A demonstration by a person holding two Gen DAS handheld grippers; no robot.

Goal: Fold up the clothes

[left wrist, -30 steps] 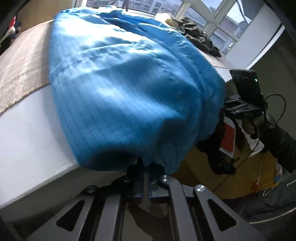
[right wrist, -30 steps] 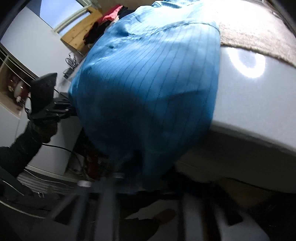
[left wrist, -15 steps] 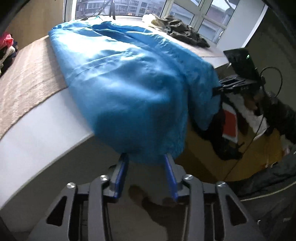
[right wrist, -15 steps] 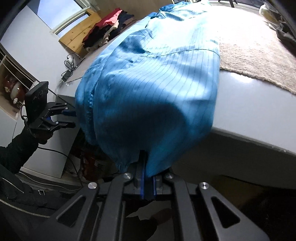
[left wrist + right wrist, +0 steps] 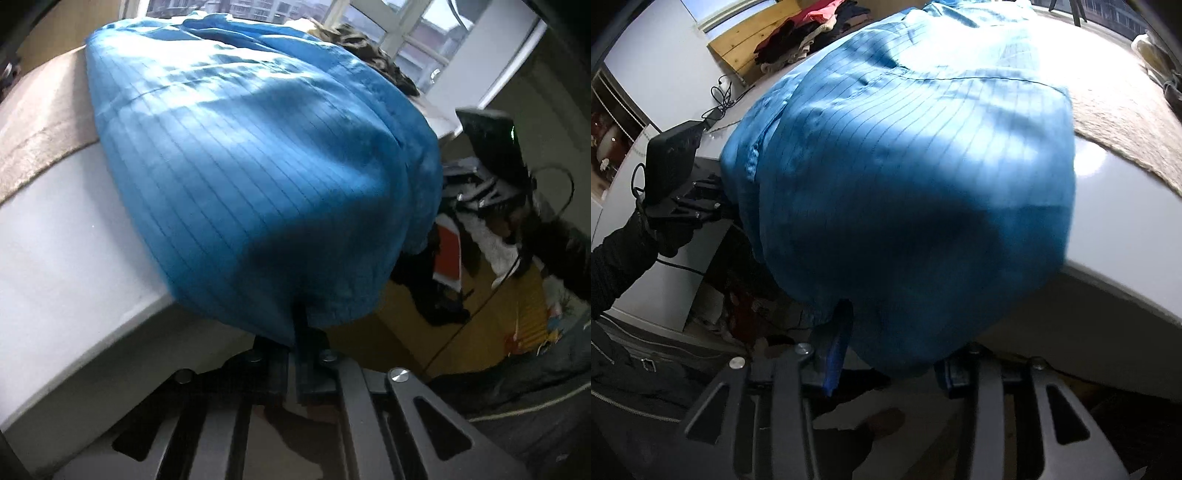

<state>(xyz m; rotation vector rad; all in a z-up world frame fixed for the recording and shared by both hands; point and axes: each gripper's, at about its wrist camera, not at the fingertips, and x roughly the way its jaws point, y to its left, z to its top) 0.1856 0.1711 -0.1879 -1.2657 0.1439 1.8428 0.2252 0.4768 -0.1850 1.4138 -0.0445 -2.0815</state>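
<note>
A blue pinstriped garment lies on the white table and hangs over its near edge. My left gripper is shut on the hanging hem, pinching a fold of cloth. In the right wrist view the same garment droops between the jaws of my right gripper, which are opening; the blue-padded fingers stand apart from the cloth without pressing it. Each view shows the other gripper at the garment's far side: the right one and the left one, held by a dark-sleeved arm.
A beige mat covers part of the table beside the garment. A dark heap of clothes lies by the windows. More folded clothes sit on a wooden shelf. Below the table edge are a wooden floor and clutter.
The left gripper was open around the hem half a second ago and has shut on it again. The right gripper, shut on the hem before, now has its jaws spread.
</note>
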